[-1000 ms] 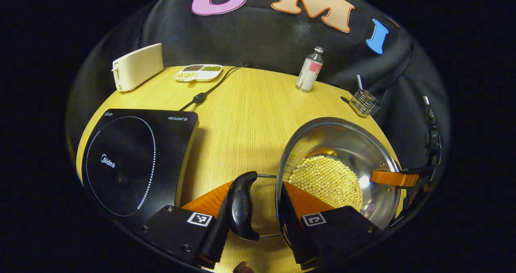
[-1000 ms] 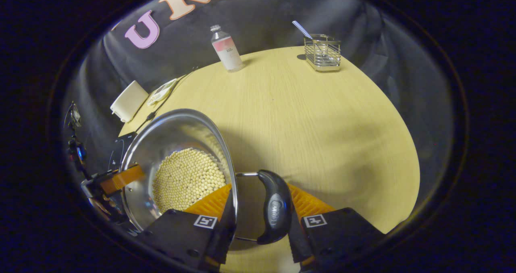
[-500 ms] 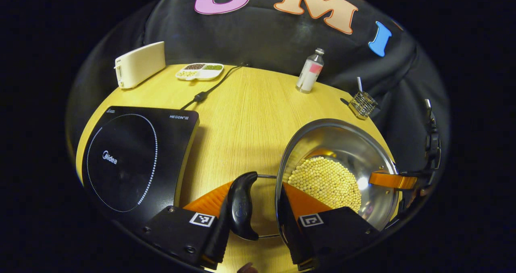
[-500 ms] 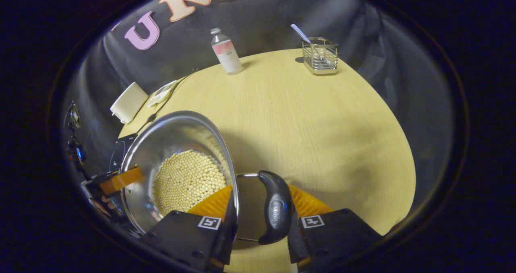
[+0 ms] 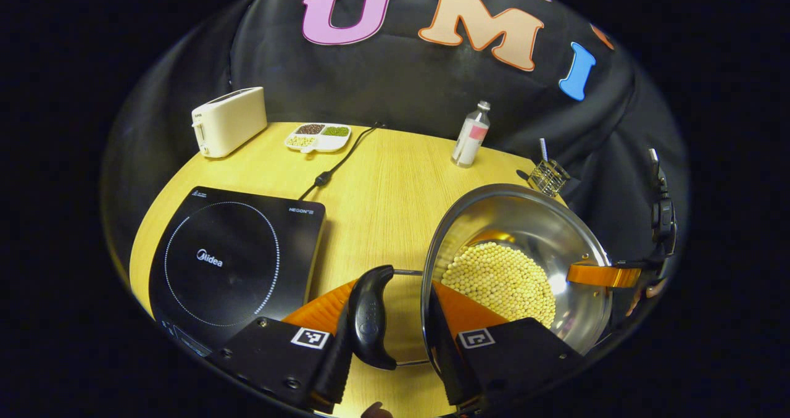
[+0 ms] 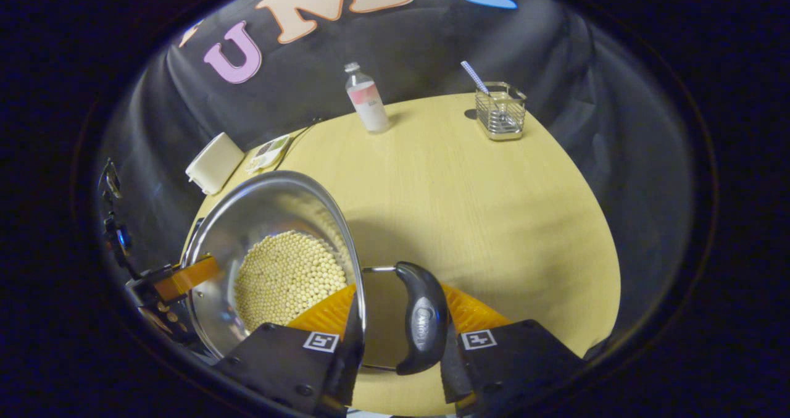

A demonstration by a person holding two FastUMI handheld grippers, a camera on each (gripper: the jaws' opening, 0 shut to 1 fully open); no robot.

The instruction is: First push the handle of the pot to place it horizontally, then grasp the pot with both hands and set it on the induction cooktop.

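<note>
Your left tongs (image 5: 389, 338) grip the pot's (image 5: 531, 226) left handle (image 5: 369, 316) and rim, one finger on each. Your right tongs (image 6: 395, 338) grip the right handle (image 6: 421, 316) likewise. The pot, holding pale beans (image 5: 500, 279), hangs above the surface (image 5: 382, 189), right of the induction cooktop (image 5: 228, 260).
</note>
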